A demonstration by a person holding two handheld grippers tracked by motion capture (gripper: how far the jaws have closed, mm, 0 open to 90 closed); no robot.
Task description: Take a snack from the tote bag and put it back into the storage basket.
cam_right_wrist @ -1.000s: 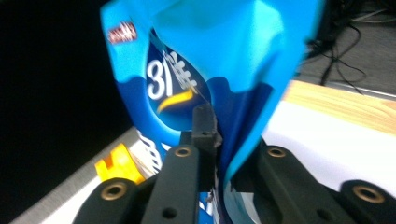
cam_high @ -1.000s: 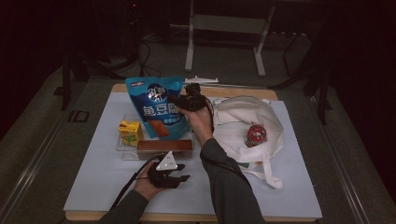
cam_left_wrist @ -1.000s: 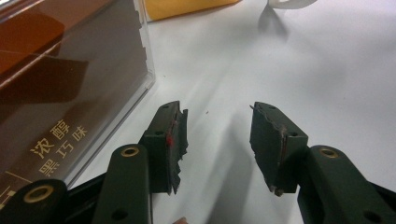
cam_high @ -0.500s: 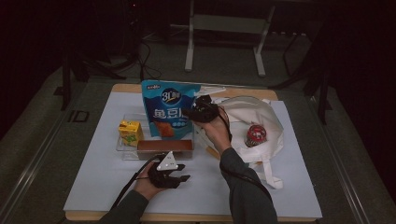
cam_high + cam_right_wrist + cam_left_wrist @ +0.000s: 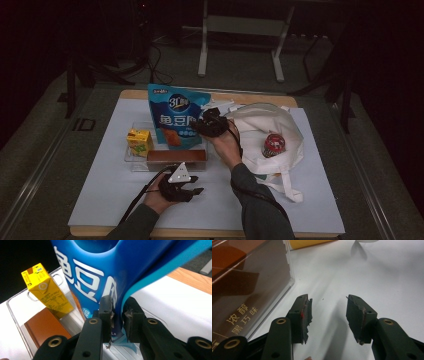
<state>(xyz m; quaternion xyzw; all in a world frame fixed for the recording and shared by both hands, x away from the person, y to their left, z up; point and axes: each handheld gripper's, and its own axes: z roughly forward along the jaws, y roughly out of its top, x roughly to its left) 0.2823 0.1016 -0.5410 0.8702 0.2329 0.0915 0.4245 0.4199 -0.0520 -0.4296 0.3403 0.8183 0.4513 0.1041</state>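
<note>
A blue snack bag (image 5: 175,117) (image 5: 100,272) hangs upright above the clear tray (image 5: 131,162) (image 5: 15,315). My right gripper (image 5: 199,127) (image 5: 118,307) is shut on the bag's right edge; its jaws have just been closing, with that edge between the pads. In the tray stand a yellow juice carton (image 5: 139,141) (image 5: 46,291) and a brown box (image 5: 175,157) (image 5: 45,327). My left gripper (image 5: 196,184) (image 5: 328,302) rests on the white table cover just in front of the tray. It is open, with nothing between its jaws, and the brown box (image 5: 242,290) lies to its left behind the tray wall.
A white tote bag (image 5: 260,125) lies open to the right of the tray, with a red round packet (image 5: 274,143) inside it. The white cover (image 5: 100,200) spreads over a wooden table, whose far edge (image 5: 250,97) shows behind the bags.
The right gripper has carried the blue bag a little to the right and lower, and the bag has turned from tilted to upright. The left gripper has stayed put.
</note>
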